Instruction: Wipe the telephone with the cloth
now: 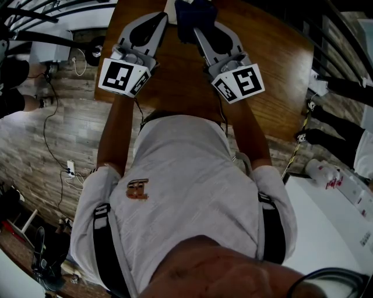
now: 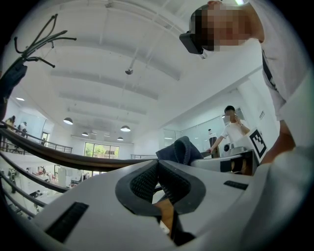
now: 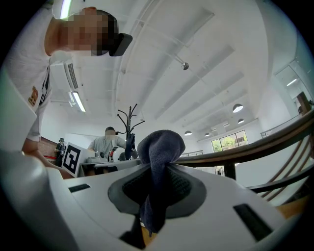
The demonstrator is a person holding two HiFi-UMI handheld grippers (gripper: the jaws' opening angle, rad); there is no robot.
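Observation:
In the head view both grippers reach out level over a wooden table [image 1: 280,70]. My right gripper [image 1: 195,24] is shut on a dark blue cloth [image 1: 192,14], which bunches over its fingertips. In the right gripper view the cloth [image 3: 159,147] is pinched between the pads, bulging above them and hanging below. My left gripper [image 1: 158,17] sits just left of it, shut, with nothing between its pads [image 2: 147,179]. From the left gripper view the cloth [image 2: 179,149] shows beyond the jaws. No telephone is visible in any view. A small white patch [image 1: 171,7] lies at the top edge between the grippers.
A curved dark railing [image 3: 274,142] runs behind the table. A coat stand [image 3: 128,122] and a seated person [image 3: 109,139] are in the background. A white table with a bottle [image 1: 323,171] stands to the right, and cables and a power strip [image 1: 70,169] lie on the floor to the left.

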